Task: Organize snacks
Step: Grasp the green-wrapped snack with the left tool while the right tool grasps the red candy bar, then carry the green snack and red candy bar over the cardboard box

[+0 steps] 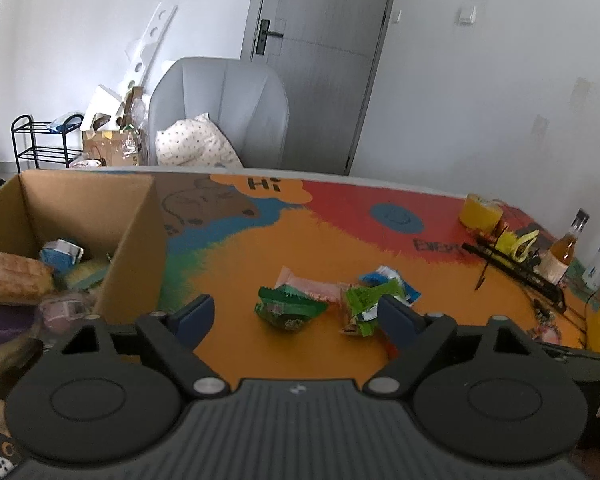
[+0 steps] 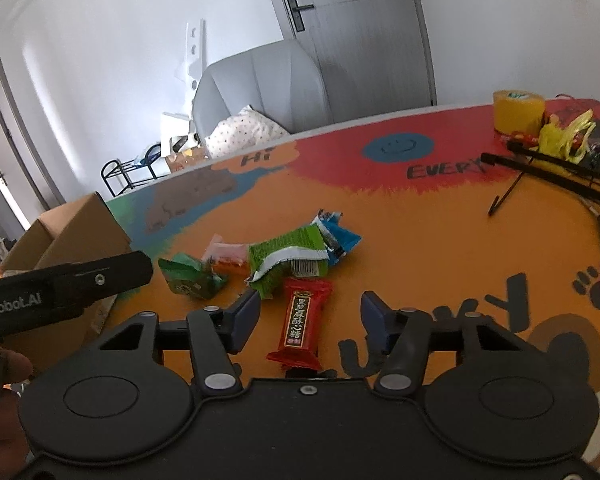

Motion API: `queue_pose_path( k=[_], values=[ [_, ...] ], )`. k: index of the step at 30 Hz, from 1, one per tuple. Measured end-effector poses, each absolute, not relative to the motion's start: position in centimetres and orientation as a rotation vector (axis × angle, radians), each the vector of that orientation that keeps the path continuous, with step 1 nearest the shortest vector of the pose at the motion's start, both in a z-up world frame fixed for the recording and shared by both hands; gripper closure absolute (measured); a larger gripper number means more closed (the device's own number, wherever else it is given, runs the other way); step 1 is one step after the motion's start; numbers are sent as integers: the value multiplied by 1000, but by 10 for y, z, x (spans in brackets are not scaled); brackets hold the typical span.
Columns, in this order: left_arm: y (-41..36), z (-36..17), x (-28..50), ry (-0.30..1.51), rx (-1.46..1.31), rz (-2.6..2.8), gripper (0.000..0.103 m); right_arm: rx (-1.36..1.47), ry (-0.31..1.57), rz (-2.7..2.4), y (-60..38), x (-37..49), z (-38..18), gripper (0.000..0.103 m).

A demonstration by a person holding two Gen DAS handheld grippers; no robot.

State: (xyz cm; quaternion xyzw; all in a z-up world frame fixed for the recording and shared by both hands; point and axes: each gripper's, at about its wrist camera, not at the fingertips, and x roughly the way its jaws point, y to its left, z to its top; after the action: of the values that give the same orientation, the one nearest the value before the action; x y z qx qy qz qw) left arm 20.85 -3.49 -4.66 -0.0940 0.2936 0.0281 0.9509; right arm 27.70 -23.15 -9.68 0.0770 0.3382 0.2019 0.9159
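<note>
- right hand-held gripper (image 2: pixel 309 318): its jaws stand apart on either side of the red candy bar (image 2: pixel 300 326), which lies flat on the bench (image 2: pixel 420 248); the pads do not touch the wrapper, so nothing is gripped.
- left hand-held gripper (image 1: pixel 296 318): jaws wide and empty, hovering low over the bench and aimed at the dark green packet (image 1: pixel 288 310), with the light green wrapper (image 1: pixel 366 304) just beside its right finger.
- the loose snacks lie in one small heap mid-bench: a pink packet (image 1: pixel 306 284) and a blue packet (image 1: pixel 396 280) lie just behind the green ones.
- the cardboard box (image 1: pixel 136 240) stands at the left edge, open at the top, with several packets already inside.
- step in hand, as i judge it: both sides are lining up a pick, so sorting looks partly done.
- next move calls for: lowering until the pads straddle one packet only, closing gently on the crinkly film, then carrying it over the box wall.
- farther back, a yellow tape roll (image 2: pixel 518 114) sits well apart.
</note>
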Motion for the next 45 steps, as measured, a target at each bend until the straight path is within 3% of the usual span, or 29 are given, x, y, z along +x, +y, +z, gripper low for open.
queue_pose_path(
  k=[13, 20, 22, 26, 29, 45],
  values=[
    [-35, -76, 243, 652, -187, 74, 19, 122, 712, 411, -223, 291, -115, 53],
    [-36, -90, 262, 668, -170, 81, 20, 75, 704, 397, -217, 294, -115, 63],
    [-35, -94, 266, 673, -169, 85, 22, 62, 698, 392, -216, 294, -116, 65],
    [-30, -102, 273, 700, -204, 73, 49, 51, 692, 383, -217, 293, -116, 75],
    [-30, -103, 272, 696, -204, 73, 58, 58, 697, 386, -219, 292, -115, 83],
    [-35, -76, 233, 638, -205, 32, 70, 107, 642, 414, -227, 264, -94, 85]
  ],
)
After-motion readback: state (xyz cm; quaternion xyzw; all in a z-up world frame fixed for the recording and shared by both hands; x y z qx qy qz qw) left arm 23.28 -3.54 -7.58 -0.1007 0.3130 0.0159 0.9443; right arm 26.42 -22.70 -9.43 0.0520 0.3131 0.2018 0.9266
